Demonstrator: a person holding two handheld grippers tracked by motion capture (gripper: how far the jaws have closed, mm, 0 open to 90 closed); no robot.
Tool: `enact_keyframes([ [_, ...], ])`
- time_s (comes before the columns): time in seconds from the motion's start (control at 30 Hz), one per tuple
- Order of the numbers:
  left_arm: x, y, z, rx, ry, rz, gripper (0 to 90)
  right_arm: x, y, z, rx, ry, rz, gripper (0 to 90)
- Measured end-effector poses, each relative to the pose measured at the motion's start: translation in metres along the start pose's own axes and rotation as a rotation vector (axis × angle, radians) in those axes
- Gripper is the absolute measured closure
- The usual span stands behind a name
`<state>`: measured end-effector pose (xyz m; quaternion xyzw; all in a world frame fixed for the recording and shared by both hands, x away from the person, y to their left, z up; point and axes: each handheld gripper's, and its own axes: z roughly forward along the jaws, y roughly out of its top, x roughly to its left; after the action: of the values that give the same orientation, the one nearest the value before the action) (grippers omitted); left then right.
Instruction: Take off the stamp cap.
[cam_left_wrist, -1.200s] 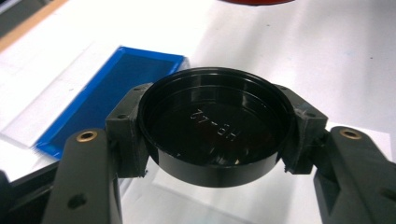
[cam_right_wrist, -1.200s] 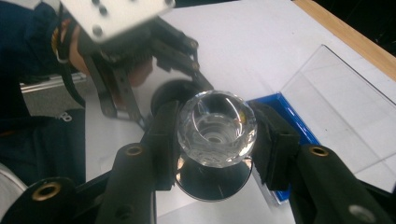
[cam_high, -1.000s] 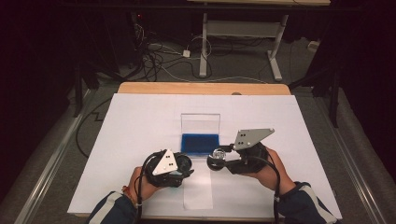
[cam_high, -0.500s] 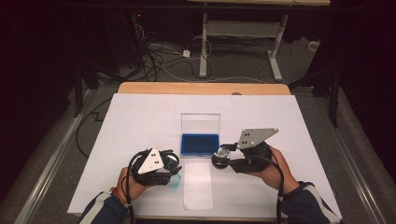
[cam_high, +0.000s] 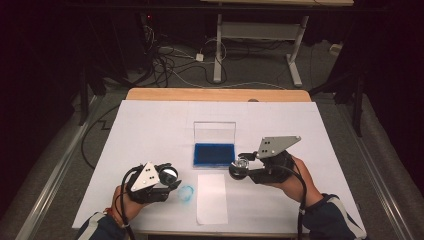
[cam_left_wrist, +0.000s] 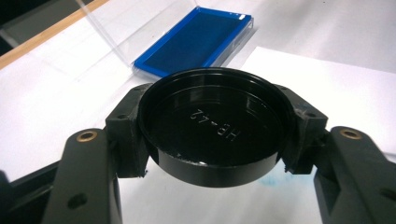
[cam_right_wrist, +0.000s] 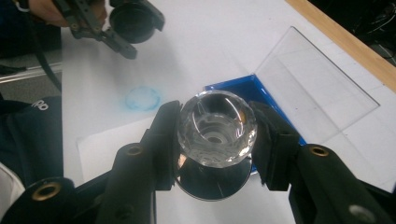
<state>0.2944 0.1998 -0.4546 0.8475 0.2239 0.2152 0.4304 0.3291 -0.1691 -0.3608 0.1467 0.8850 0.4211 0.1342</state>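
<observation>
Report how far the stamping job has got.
Done: the black cap is off, clamped in the left tool; the ink pad lies open; a blue ring mark is on the table sheet.
In hand: the right tool grips the clear-handled stamp.
Left: probably stamping the paper slip, which looks unmarked.

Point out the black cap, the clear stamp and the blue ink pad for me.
black cap (cam_left_wrist: 215, 128), left gripper view, on its inner face with the raised lettering.
clear stamp (cam_right_wrist: 215, 128), right gripper view, on its faceted clear top.
blue ink pad (cam_high: 214, 154), high view, on the blue pad surface in the open case.
</observation>
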Motion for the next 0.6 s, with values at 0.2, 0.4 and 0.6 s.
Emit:
enact_keyframes([
  [0.2,0.003,-0.014,-0.01,-0.001,0.012,-0.029,36.3,-0.006,-0.003,-0.003,-0.001,-0.01,0.013,56.5],
  [0.4,0.0,-0.018,-0.017,0.003,0.023,-0.03,36.3,-0.007,-0.002,-0.006,-0.005,-0.021,0.013,56.5],
  [0.6,-0.001,-0.021,-0.019,0.006,0.031,-0.035,36.2,-0.012,0.0,-0.002,-0.005,-0.022,0.012,56.5],
])
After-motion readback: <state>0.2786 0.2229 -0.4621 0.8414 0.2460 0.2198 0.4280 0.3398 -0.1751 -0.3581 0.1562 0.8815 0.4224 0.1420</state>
